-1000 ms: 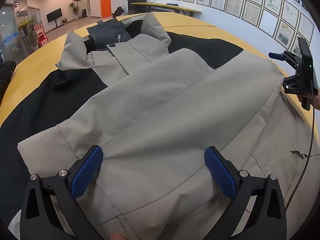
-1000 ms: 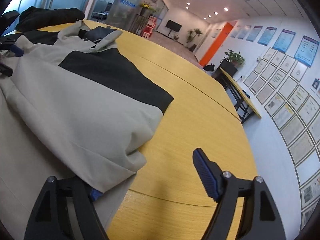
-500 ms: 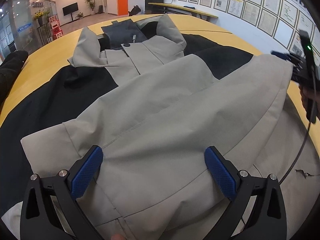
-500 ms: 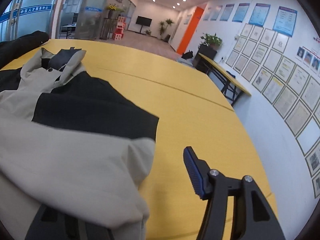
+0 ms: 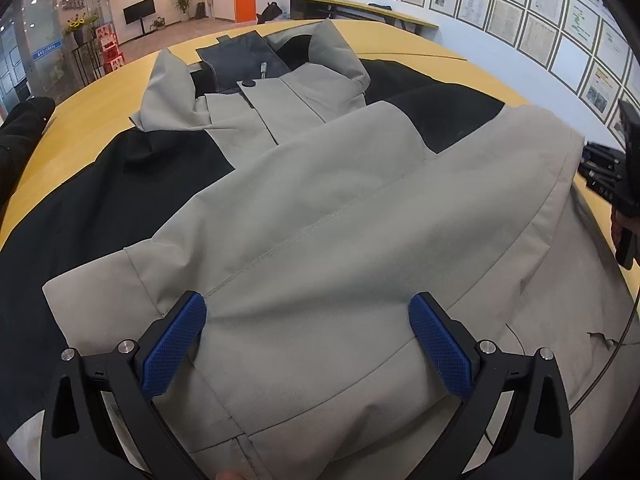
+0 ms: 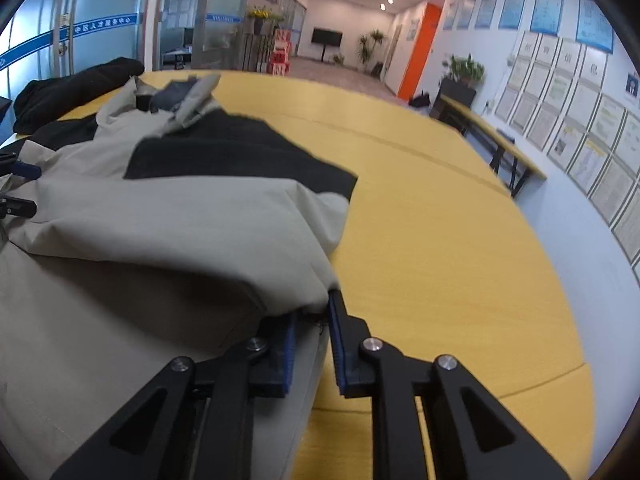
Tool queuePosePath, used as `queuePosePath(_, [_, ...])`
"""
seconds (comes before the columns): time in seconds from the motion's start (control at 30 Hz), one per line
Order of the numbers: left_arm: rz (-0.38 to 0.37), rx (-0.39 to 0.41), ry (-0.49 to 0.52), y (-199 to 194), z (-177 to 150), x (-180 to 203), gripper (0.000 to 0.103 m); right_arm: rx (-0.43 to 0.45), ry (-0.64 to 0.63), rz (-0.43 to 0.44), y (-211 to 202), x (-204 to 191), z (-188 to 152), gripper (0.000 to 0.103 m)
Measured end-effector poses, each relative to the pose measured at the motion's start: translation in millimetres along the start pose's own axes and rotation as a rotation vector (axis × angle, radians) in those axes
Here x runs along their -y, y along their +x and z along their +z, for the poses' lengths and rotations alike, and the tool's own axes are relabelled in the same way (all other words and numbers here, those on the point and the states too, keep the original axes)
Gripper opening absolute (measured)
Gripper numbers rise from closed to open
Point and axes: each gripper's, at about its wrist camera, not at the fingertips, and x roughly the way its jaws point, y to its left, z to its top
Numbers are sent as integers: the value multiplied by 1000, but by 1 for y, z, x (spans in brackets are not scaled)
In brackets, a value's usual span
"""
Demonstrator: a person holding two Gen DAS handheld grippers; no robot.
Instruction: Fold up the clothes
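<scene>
Closing on only the thin hem of the jacket spread over the yellow surface, the right claw could slip off when pulled. Left claw, wide open over the jacket's folded sleeve, grips nothing, so the sleeve may slide.

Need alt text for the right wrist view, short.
The right hand-held gripper is closing its blue pads on the edge of a grey and black jacket spread on a yellow table. Behind are framed papers on a white wall and an orange door.
</scene>
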Motion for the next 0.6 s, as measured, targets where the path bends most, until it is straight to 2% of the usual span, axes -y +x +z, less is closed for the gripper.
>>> queuePosePath(0.1, [-2,-6,1,0,0,-1,103,127,-32,-62,-35,-6,-1,8])
queuePosePath(0.13, [-2,-6,-1,0,0,-1,103,123,-47,-69,-36,-9,-4,8])
queuePosePath(0.27, [9,-9,-10,-1,1,0,103,-76,-65,-8,-2,-8,-30,8])
queuePosePath(0.33, [11,-12,-12,-2,0,0,103,-29,-78,7,-16,-7,-28,8])
queuePosePath(0.4, [16,-12,-18,-4,-2,1,103,19,-96,18,-31,-7,-26,14])
queuePosePath(0.43, [20,-12,-21,-5,-3,1,103,56,-138,8,-40,-12,-23,23])
queuePosePath(0.47, [22,-11,-22,-6,-4,1,103,98,-200,6,-49,-22,-19,39])
queuePosePath(0.5, [28,-5,-18,-10,-5,1,103,140,-265,4,-57,-33,-15,48])
queuePosePath(0.53, [35,1,-12,-15,-8,1,103,180,-342,6,-64,-50,-12,62])
queuePosePath(0.57, [42,8,-7,-20,-10,2,103,217,-417,12,-69,-67,-8,67])
queuePosePath(0.6, [49,15,-1,-26,-12,2,103,235,-474,38,-71,-87,-3,69])
